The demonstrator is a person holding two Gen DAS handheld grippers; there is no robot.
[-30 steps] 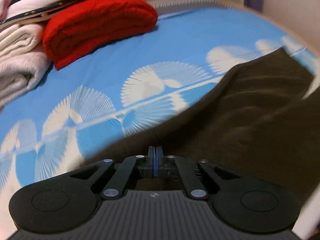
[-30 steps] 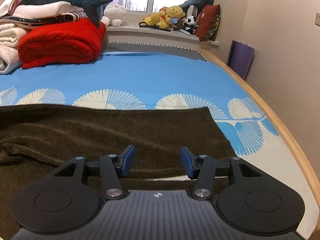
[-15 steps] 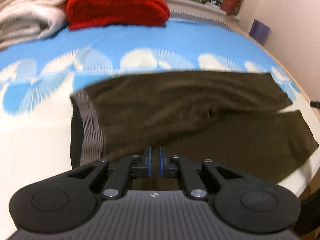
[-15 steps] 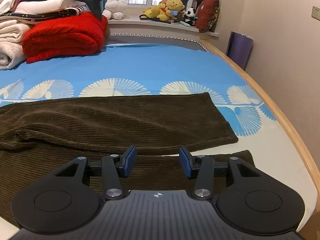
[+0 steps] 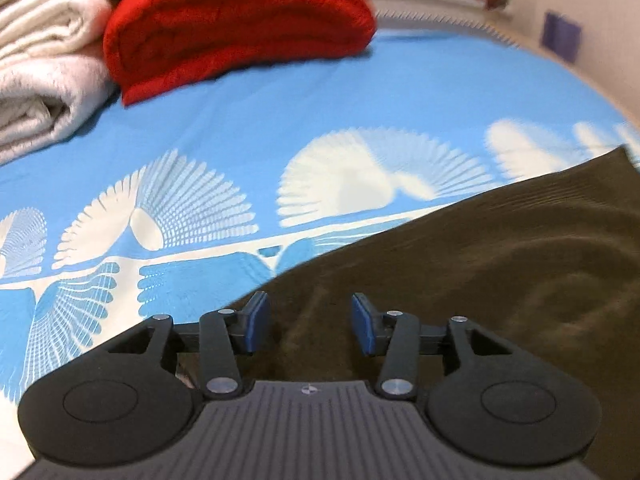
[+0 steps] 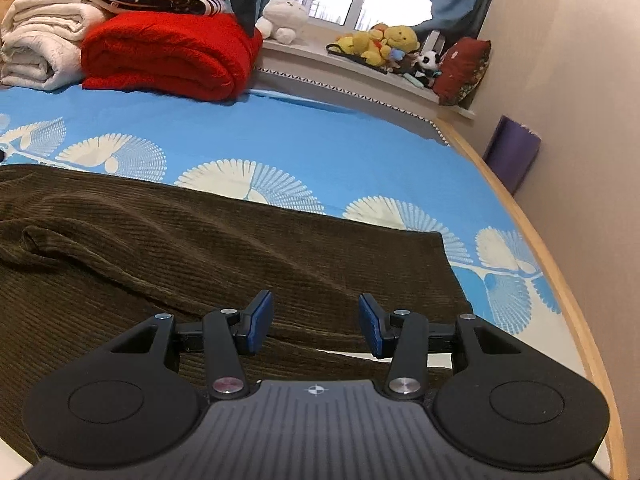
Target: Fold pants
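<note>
Dark brown corduroy pants lie spread on the blue bed sheet, one leg laid partly over the other, cuffs toward the right. My right gripper is open and empty, low over the leg ends near the cuffs. In the left wrist view the pants fill the lower right. My left gripper is open and empty, close above the fabric near its left edge. The waistband is hidden.
A folded red blanket and white blankets are stacked at the far left of the bed. Plush toys sit on the window sill. The bed's wooden edge and a wall run along the right.
My left gripper has opened and let go of the pants, and has swung down close over the fabric. My right gripper stays open and has shifted slightly.
</note>
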